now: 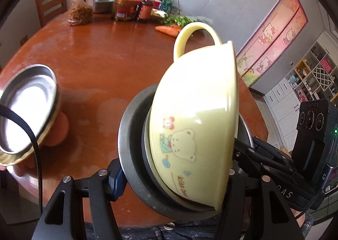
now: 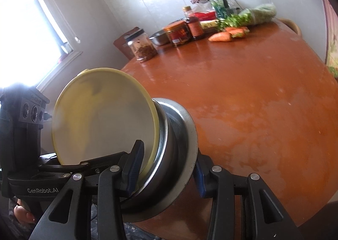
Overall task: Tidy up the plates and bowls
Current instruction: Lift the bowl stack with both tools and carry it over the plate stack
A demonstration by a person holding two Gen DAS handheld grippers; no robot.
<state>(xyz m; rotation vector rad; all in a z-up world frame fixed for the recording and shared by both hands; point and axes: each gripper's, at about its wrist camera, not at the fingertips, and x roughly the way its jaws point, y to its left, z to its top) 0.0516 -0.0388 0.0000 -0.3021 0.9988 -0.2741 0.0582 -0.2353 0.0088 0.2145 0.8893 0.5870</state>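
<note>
Both grippers, left gripper (image 1: 175, 178) and right gripper (image 2: 166, 170), clamp the nested bowl stack (image 2: 105, 113) tilted above the table (image 2: 264, 92); judged mid-transfer, next needing level placement.

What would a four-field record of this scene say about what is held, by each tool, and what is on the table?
Held: stack of yellow bowl, steel bowl and grey pan, tipped on edge
Left tool: shut on stack
Right tool: shut on stack
Table, far side: jars, carrots
</note>
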